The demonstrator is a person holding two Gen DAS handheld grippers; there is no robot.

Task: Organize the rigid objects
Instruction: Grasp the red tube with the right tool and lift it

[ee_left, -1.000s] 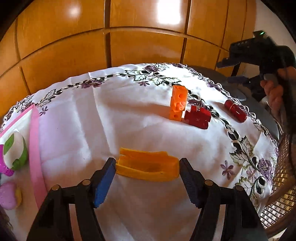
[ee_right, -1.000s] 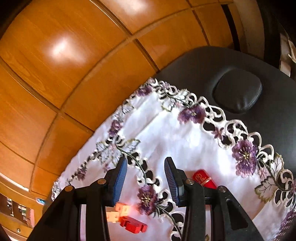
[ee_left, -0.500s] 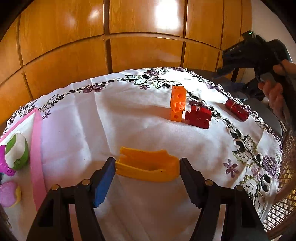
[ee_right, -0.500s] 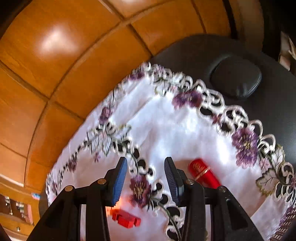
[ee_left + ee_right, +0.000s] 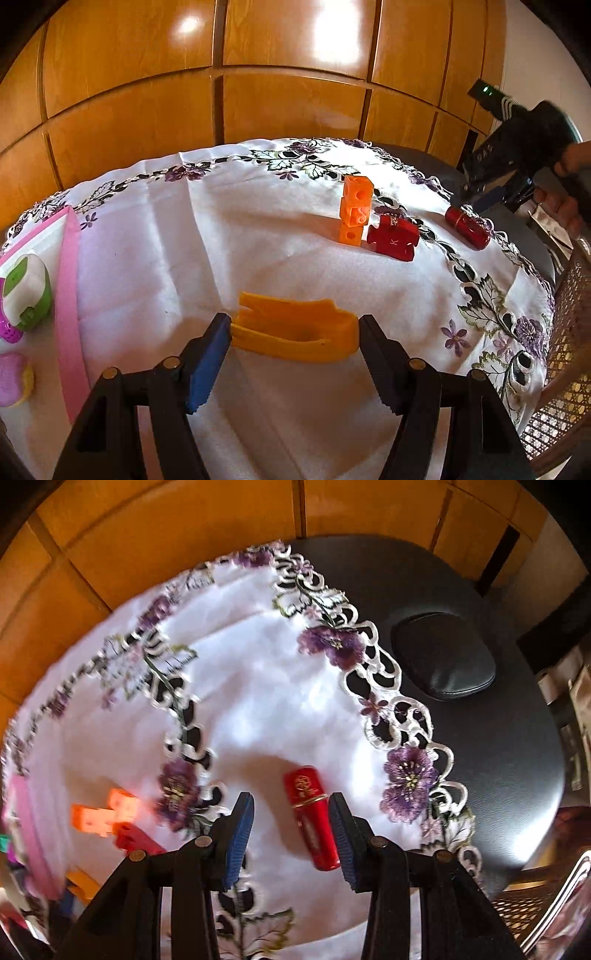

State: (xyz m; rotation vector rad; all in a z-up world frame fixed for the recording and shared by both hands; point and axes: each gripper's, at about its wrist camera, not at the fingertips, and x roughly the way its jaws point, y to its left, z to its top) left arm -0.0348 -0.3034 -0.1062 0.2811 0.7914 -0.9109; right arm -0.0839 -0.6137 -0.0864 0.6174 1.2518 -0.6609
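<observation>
My left gripper (image 5: pixel 293 328) is shut on a flat yellow plastic piece (image 5: pixel 295 330), holding it by its two ends just above the white cloth. Beyond it stand an orange block stack (image 5: pixel 354 210), a red puzzle-shaped block (image 5: pixel 393 238) and a red cylinder (image 5: pixel 467 227). My right gripper (image 5: pixel 291 825) is open, with the red cylinder (image 5: pixel 312 821) lying between its fingers, close to the right finger. The right gripper also shows in the left wrist view (image 5: pixel 491 195), right behind the cylinder. The orange blocks (image 5: pixel 105 812) and red block (image 5: pixel 135 840) appear blurred at left.
A pink tray (image 5: pixel 68 295) at the left holds a white-green toy (image 5: pixel 26 291) and pink toys (image 5: pixel 13 373). The embroidered cloth covers a black padded table (image 5: pixel 498 738) with a round cushion (image 5: pixel 443 653). Wooden panels stand behind. A cane chair (image 5: pixel 565 332) is at right.
My right gripper has dropped down and swung over the red cylinder, which now lies between its open fingers. The left gripper still holds the yellow piece, lowered slightly.
</observation>
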